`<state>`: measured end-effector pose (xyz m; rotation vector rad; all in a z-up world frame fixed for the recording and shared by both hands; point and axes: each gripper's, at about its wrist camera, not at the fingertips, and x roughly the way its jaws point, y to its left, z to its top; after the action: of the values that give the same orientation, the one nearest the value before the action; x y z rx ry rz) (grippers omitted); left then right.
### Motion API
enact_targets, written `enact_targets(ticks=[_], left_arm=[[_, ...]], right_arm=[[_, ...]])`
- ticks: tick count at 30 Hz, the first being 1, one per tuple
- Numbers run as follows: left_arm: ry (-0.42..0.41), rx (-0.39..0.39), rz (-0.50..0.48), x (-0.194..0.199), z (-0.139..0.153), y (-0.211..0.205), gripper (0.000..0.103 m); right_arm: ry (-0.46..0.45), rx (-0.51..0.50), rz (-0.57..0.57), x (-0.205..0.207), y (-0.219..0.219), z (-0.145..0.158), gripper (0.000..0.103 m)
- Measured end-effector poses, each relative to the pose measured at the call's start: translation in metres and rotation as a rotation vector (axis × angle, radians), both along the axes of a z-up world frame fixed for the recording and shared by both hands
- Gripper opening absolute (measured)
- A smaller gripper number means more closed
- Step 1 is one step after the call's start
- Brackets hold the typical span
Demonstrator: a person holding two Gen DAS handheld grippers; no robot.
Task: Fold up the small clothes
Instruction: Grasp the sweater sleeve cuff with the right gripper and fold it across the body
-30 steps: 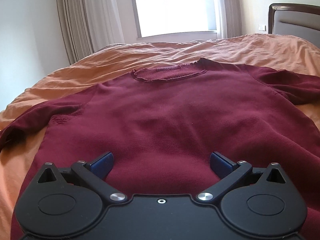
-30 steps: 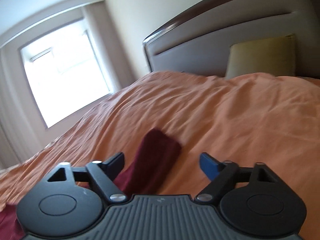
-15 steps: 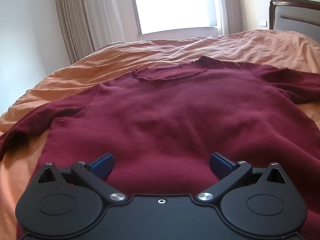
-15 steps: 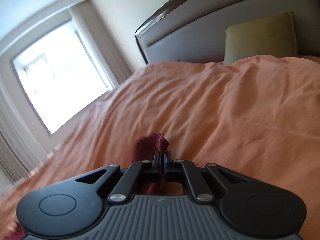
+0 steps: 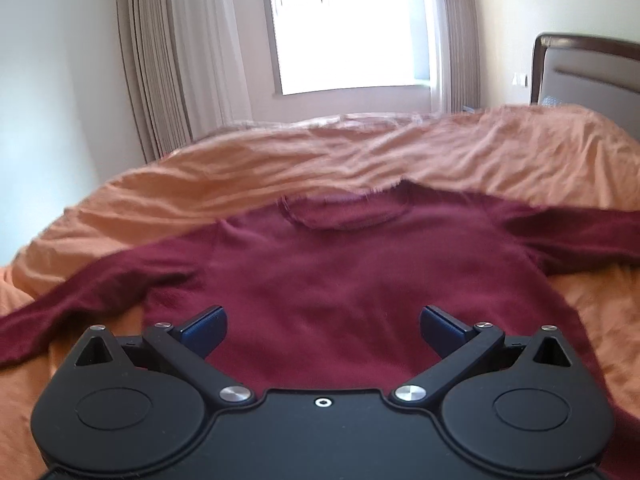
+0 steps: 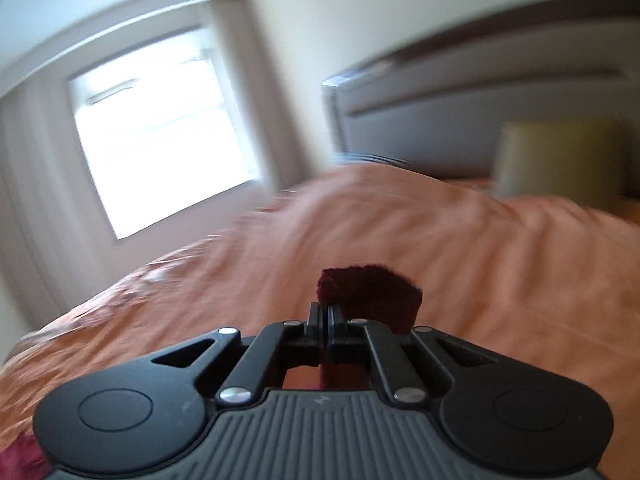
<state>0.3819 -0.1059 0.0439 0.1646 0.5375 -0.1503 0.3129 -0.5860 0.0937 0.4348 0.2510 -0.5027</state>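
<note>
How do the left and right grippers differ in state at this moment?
The left gripper has its jaws wide apart; the right gripper has them pressed together. The left holds nothing and hangs over the body of the maroon sweater; the right pinches the sweater's sleeve end above the orange bedspread. Both are the same black two-finger design.

A home bedroom is shown. A bed point(image 5: 400, 160) covered in an orange duvet, a padded headboard point(image 6: 420, 128) and a pillow point(image 6: 560, 160) are seen. A curtained window point(image 5: 348, 28) is seen behind.
</note>
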Motion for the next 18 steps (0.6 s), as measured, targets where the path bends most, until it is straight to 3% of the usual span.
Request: enact_targets(ticks=[6, 9, 13, 18], left_arm=[[-0.041, -0.059, 0.030, -0.017, 0.031, 0.037, 0.102], [-0.054, -0.086, 0.070, -0.022, 0.040, 0.060, 0.102], [-0.054, -0.116, 0.131, -0.024, 0.046, 0.091, 0.102], [-0.055, -0.096, 0.212, -0.027, 0.048, 0.125, 0.102]], right_arm=[[-0.076, -0.089, 0.272, 0.037, 0.109, 0.060, 0.003], [-0.085, -0.101, 0.420, 0.061, 0.166, 0.074, 0.003], [-0.070, -0.140, 0.563, 0.098, 0.241, 0.069, 0.002], [-0.002, -0.141, 0.702, 0.132, 0.324, 0.029, 0.002]])
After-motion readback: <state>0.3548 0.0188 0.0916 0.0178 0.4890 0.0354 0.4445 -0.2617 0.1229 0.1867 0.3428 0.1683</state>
